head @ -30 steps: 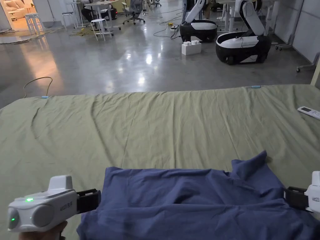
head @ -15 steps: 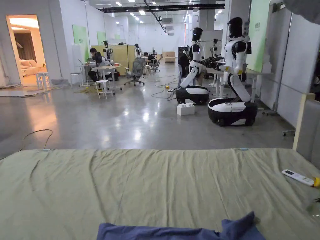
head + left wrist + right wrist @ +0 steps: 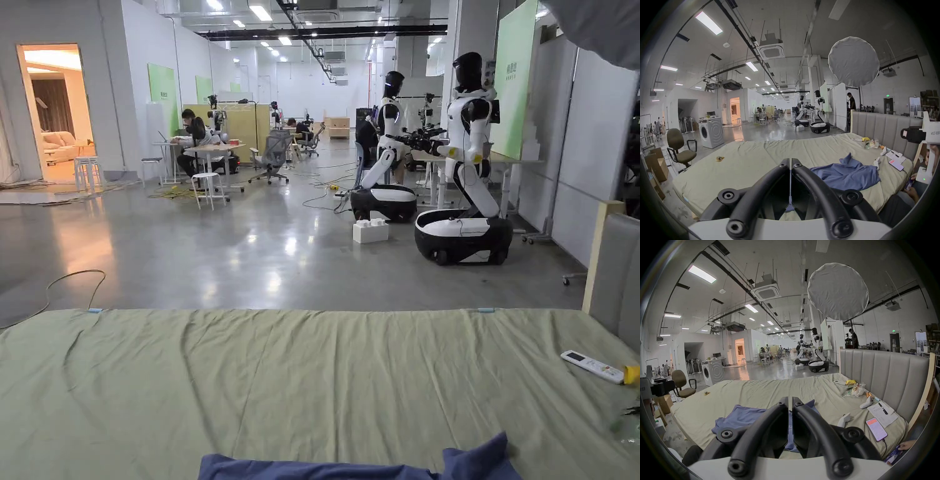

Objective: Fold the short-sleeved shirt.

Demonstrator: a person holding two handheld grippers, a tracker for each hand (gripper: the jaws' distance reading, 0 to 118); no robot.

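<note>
The blue short-sleeved shirt (image 3: pixel 350 467) lies crumpled on the green bed sheet (image 3: pixel 312 375) near the bed's front edge, one corner sticking up on its right. My left gripper (image 3: pixel 791 160) is raised above the bed, left of the shirt (image 3: pixel 847 173), jaws shut with nothing between them. My right gripper (image 3: pixel 790 398) hovers over the shirt (image 3: pixel 743 415), also shut and empty. Each gripper appears in the other's view, the right gripper (image 3: pixel 912 135) at the far right and the left gripper (image 3: pixel 661 387) at the far left.
A white remote (image 3: pixel 591 366) lies at the bed's right. Near the grey headboard (image 3: pixel 883 369) are a phone (image 3: pixel 876 429), papers, white controllers and wrappers. A small scrap (image 3: pixel 719 158) sits on the sheet's left. An office chair (image 3: pixel 679 149), a washing machine and robots stand beyond.
The head camera has tilted up from the bed toward the room, so the shirt has slid to the bottom edge of its picture. The shirt lies as before.
</note>
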